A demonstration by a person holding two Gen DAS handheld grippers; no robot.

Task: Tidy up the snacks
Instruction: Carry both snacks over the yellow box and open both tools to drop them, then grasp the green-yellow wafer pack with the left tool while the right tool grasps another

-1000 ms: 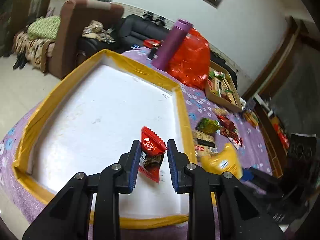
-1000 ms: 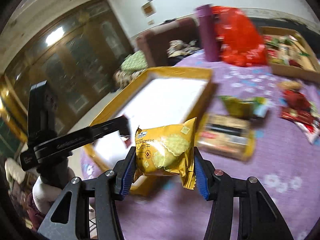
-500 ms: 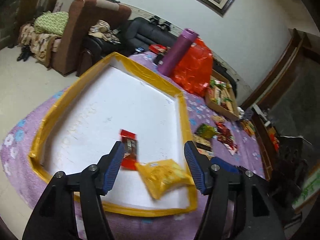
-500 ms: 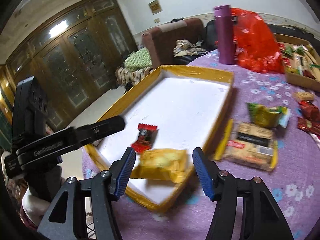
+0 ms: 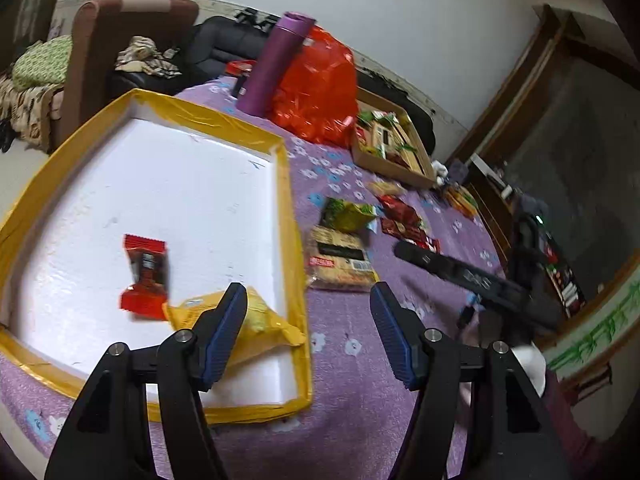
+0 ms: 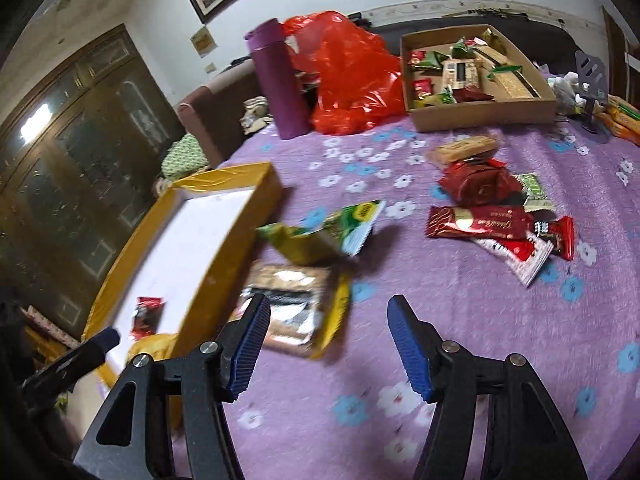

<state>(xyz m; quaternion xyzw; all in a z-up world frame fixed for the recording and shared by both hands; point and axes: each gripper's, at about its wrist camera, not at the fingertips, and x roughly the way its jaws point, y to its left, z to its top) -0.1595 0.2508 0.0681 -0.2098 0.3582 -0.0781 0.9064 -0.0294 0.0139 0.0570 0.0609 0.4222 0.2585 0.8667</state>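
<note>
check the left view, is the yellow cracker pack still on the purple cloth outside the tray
No, the yellow pack lies inside the tray, beside the red snack, near its front right corner.

Left gripper [image 5: 308, 328] at 6 o'clock, jaws spread wide, nothing between them. Yellow-rimmed white tray [image 5: 286, 200] fills the 9 o'clock half. Inside it: red snack packet [image 5: 145, 276] at 8 o'clock; yellow cracker bag [image 5: 260, 326] just beside it, partly behind the gripper's left finger. On the purple floral cloth [image 5: 352, 380], near the tray's right rim: brown biscuit pack [image 5: 340, 260], green-yellow packet [image 5: 348, 216] touching it above. Purple bottle [image 5: 276, 64] and red plastic bag [image 5: 320, 88] at 12 o'clock. Right gripper [image 5: 472, 276] at 3 o'clock, blurred.
</note>
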